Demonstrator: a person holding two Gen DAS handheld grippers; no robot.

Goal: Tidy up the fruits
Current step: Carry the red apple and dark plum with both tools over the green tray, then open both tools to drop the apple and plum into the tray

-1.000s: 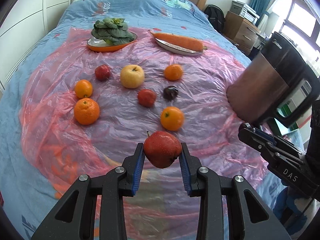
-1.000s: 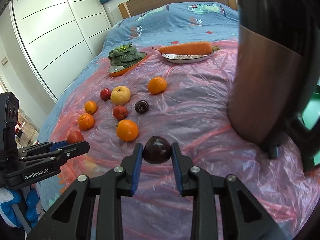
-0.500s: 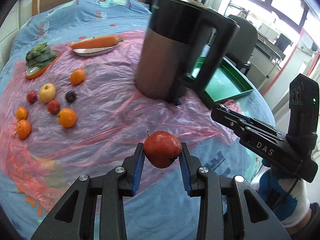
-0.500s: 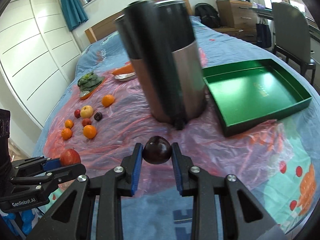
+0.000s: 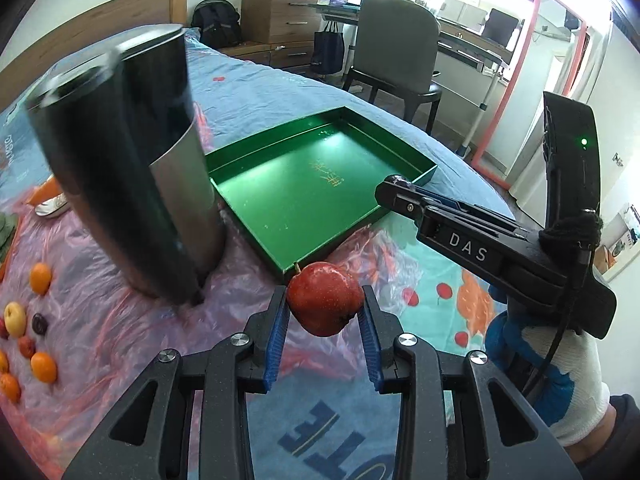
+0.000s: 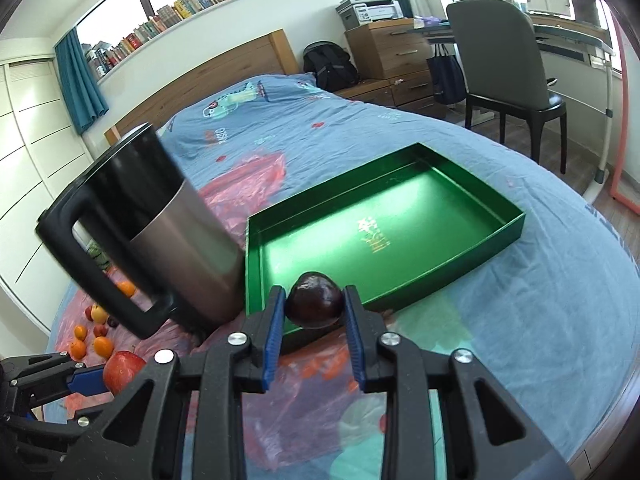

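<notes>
Here, the bed (image 6: 400, 128) with its blue cover carries everything, part of it under a pink plastic sheet (image 5: 112, 320). A steel kettle (image 6: 176, 232) with a black handle stands upright on the sheet, just beside the green tray (image 6: 500, 236), whose floor is bare. Loose fruits (image 5: 24, 340), oranges, a yellow apple and small dark ones, lie on the sheet well apart from the tray, on the kettle's far side. Left tongs (image 5: 324, 316) clenched on a red apple (image 5: 324, 304), held in the air in front of the tray's near corner. Right tongs (image 6: 314, 312) clenched on a dark plum (image 6: 314, 306), held over the tray's near edge. A gloved hand (image 5: 560, 380) grips the right tool.
</notes>
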